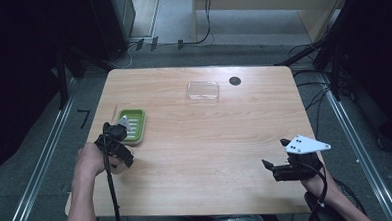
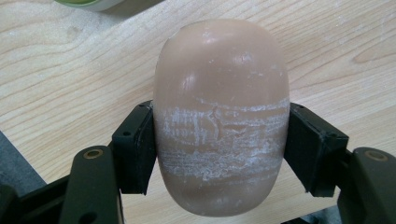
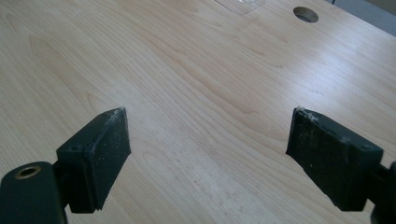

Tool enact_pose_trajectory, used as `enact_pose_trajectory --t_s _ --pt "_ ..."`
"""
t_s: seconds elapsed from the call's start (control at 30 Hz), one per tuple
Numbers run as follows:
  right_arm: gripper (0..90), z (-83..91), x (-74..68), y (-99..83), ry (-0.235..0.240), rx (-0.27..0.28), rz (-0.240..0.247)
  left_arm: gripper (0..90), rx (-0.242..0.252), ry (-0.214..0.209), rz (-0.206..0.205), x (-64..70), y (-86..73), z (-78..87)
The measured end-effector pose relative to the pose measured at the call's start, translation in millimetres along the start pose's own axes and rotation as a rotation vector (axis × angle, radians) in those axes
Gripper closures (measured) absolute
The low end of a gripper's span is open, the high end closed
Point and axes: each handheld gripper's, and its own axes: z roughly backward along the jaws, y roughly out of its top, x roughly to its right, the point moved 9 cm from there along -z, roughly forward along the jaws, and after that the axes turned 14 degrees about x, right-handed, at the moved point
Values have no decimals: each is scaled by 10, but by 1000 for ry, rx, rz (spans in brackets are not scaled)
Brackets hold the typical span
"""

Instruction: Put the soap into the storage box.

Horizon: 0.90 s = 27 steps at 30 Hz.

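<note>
Near edge: our left hand-held gripper clamps the tan soap bar just above the bench, beside the green soap dish. Pickup done; we judge placing is left. Right hand-held gripper wide apart, idle. Far: clear lid unused
</note>
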Motion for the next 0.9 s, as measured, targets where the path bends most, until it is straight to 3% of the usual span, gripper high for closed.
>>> enact_pose_trajectory --t_s 0.5,0.9 --pt "133 0 -1 -2 2 -1 1 337 -3 -6 -3 -42 70 14" --pt "133 -6 -8 -1 4 -4 0 337 22 -1 -13 -60 177 68"
